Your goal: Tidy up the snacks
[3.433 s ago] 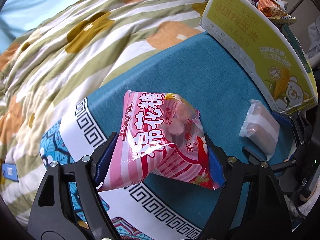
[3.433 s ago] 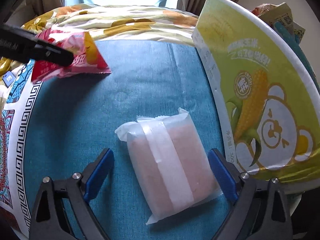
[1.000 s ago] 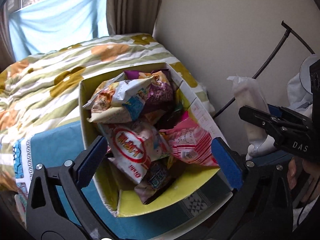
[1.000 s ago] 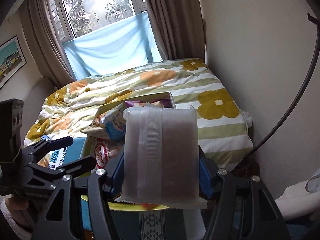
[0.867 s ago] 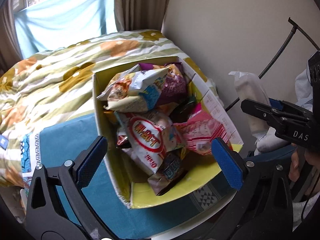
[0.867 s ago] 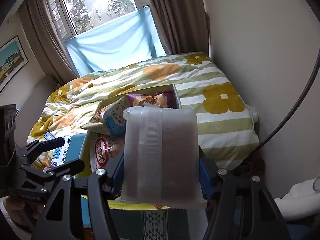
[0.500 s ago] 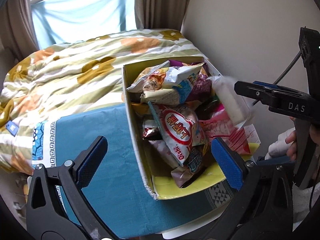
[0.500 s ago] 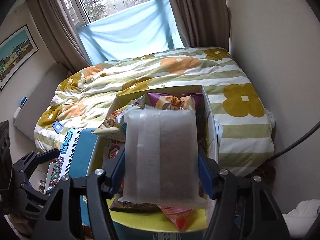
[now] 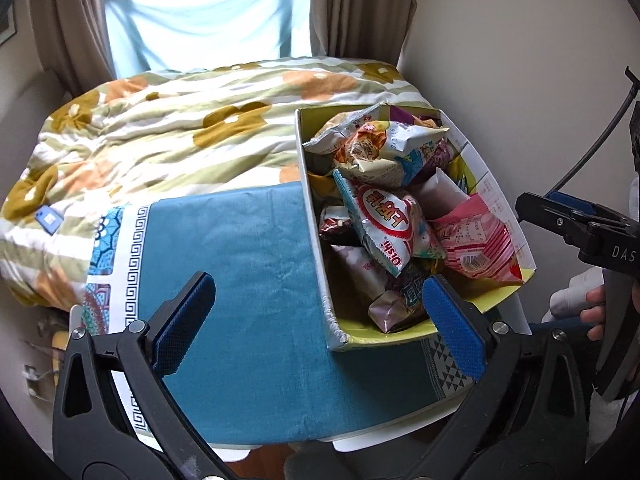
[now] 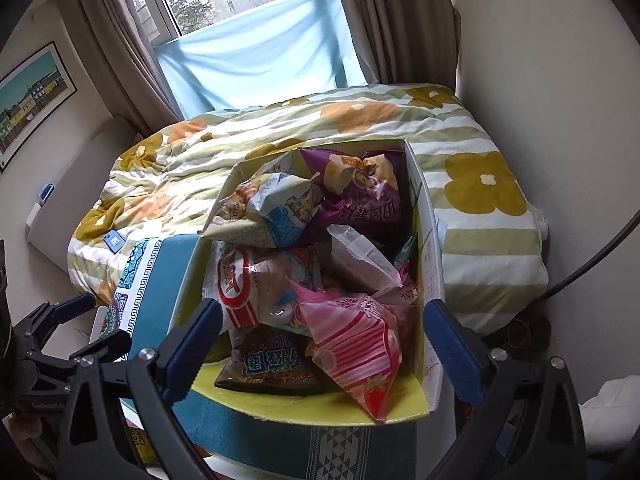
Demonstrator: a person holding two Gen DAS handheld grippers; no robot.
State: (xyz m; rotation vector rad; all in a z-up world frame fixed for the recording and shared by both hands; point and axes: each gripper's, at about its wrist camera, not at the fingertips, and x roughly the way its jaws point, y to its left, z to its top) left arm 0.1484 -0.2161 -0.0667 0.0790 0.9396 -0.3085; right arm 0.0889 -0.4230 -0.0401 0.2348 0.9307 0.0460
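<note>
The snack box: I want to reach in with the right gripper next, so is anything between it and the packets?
Nothing visible does. The right gripper is open and empty above the near end of the box, whose top is open, with the pink striped packet directly below it.

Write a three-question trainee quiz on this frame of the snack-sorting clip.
1. True or false: the right gripper holds a packet.
2. Where does the translucent white packet lie?
A. on the teal cloth
B. in the yellow box
C. on the duvet
3. Fill in: the pink striped bag lies at the box's ____ right corner in the right wrist view.

Key: 1 false, both it and the left gripper are open; 2 B, the yellow box; 3 near.
</note>
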